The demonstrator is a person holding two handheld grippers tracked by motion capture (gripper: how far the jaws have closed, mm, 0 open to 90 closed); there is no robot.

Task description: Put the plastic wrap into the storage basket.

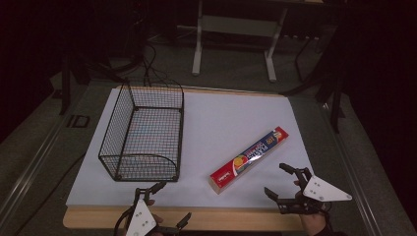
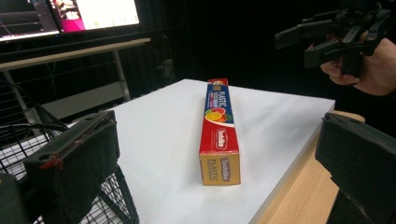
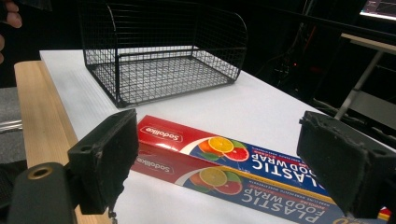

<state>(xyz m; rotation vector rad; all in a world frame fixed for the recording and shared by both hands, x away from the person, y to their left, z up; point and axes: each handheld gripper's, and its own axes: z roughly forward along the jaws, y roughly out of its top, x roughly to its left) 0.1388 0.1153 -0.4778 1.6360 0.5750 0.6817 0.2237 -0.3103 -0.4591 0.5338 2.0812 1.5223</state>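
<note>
A long red and blue plastic wrap box (image 1: 250, 159) (image 2: 219, 131) (image 3: 233, 168) lies flat and slantwise on the white board (image 1: 221, 123), right of the middle. My right gripper (image 1: 280, 179) (image 3: 215, 163) hovers open at the box's near right side, its jaws wide apart and not touching the box. My left gripper (image 1: 169, 204) (image 2: 219, 154) stays open at the front edge, left of the box, with nothing between its jaws. In the left gripper view the right gripper (image 2: 327, 35) shows at the top right, held by a hand.
A black wire basket (image 1: 142, 132) (image 3: 163, 51) stands empty on the left half of the board. A wooden table edge (image 1: 206, 219) runs along the front. A desk frame (image 1: 236, 29) stands behind the table in the dark.
</note>
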